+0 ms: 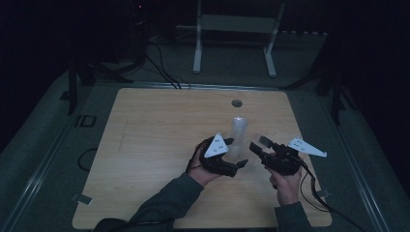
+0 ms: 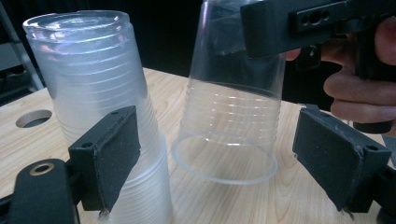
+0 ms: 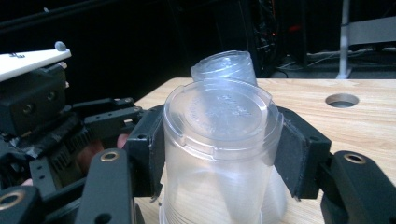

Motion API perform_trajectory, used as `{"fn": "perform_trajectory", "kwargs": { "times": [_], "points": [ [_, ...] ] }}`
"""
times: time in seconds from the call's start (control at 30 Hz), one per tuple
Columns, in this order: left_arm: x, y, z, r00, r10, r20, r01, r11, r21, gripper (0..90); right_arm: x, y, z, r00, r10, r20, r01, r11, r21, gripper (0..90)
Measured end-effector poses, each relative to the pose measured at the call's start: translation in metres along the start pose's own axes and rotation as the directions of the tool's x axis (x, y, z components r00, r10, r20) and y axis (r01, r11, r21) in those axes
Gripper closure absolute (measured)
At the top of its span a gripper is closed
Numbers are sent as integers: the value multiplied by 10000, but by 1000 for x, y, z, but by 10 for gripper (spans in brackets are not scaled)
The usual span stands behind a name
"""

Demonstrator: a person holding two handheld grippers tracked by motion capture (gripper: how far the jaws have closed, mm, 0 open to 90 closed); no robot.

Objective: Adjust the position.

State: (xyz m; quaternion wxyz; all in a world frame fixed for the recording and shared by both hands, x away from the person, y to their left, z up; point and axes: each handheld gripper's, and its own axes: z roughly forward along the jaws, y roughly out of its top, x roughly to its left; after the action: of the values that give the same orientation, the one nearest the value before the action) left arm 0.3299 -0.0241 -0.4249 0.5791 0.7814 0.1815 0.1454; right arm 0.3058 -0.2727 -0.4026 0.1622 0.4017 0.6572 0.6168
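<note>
A stack of clear plastic cups stands upside down at the middle of the wooden table. In the left gripper view the stack is at the left, and a single upside-down clear cup hangs tilted just above the table beside it. My right gripper is shut on that single cup, one pad on each side near its base. My left gripper is open, its jaws wide apart. One pad is in front of the stack, the other is right of the single cup.
A round hole is cut in the table behind the cups. A white metal frame and dark cables are on the floor beyond the far edge. The room around is dark.
</note>
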Motion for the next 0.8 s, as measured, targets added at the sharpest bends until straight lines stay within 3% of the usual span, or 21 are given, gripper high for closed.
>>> {"fn": "perform_trajectory", "kwargs": {
  "times": [0.3,0.8],
  "points": [
    [-2,0,1,10000,91,-21,-91,10000,-16,157,3,-5,8,9972,573,-486,-578,9983,-81,410],
    [-3,-5,7,9999,13,138,-14,10000,71,168,5,-7,12,9880,1085,-1103,-1116,9935,-223,410]
  ]
}}
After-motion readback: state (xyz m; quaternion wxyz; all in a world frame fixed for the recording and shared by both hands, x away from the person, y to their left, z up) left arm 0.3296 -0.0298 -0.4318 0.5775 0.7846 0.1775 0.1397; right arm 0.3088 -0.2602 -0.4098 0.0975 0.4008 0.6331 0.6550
